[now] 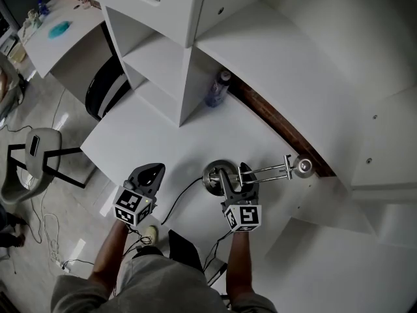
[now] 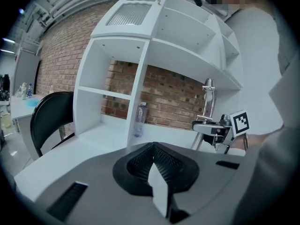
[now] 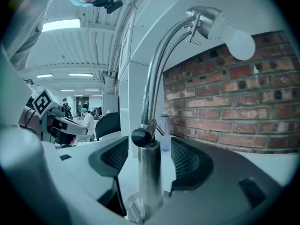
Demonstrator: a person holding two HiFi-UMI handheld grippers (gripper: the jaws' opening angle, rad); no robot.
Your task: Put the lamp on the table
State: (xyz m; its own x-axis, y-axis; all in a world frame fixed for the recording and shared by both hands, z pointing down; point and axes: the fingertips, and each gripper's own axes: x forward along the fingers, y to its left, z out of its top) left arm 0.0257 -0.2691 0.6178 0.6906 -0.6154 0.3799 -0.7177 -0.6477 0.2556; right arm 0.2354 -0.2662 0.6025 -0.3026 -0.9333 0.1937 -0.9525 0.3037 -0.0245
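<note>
Lamp [image 1: 270,169] stands on table [image 1: 169,142] between wide-open jaws of right tool [image 1: 234,173]; left tool [image 1: 154,170] closed, empty.

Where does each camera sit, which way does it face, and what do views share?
Head view: on the person's head, steeply down at table, lamp, bottle; forearms, left gripper and right gripper show.
Left gripper view: rides that gripper, along shut jaws toward the shelf unit; right gripper at right.
Right gripper view: rides that gripper, open jaws flanking the lamp's post; left gripper at left.
Shared by all: lamp, bottle.

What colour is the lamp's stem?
Shiny silver metal. The lamp shows best in the right gripper view.
</note>
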